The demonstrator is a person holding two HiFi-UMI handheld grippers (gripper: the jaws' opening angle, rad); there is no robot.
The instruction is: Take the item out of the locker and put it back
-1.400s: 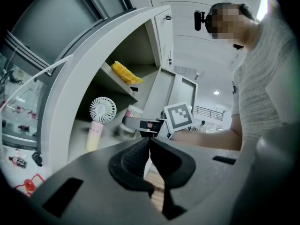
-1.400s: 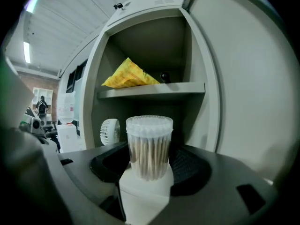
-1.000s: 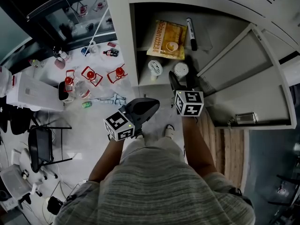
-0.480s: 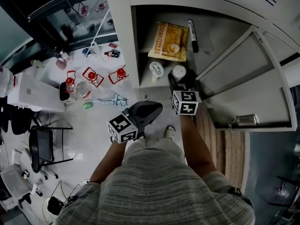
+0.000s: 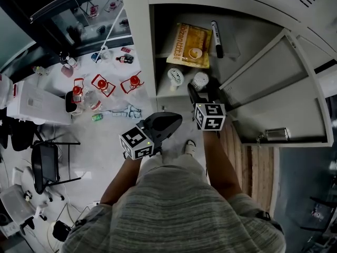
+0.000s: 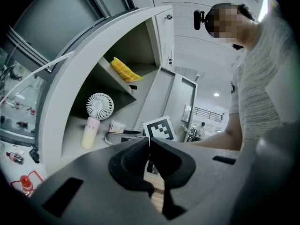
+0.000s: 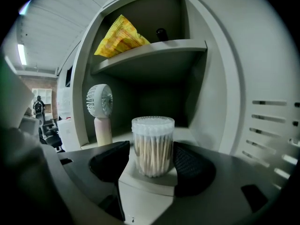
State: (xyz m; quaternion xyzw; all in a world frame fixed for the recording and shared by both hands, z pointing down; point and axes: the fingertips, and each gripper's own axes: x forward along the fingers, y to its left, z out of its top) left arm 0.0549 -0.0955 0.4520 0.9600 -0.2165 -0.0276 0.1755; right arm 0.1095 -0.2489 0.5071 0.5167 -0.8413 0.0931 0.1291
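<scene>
Tongs of the right gripper (image 7: 151, 150) are held apart around a jar of cotton swabs (image 7: 153, 144), close at both sides, where it stands on the lower locker shelf (image 7: 194, 134), while the left gripper (image 6: 149, 150) is pressed together, empty.

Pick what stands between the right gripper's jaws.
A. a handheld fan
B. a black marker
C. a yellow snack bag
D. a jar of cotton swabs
D: in the right gripper view, a clear jar of cotton swabs stands upright between the jaws of the right gripper. The fan stands off to its left, outside the jaws.
</scene>
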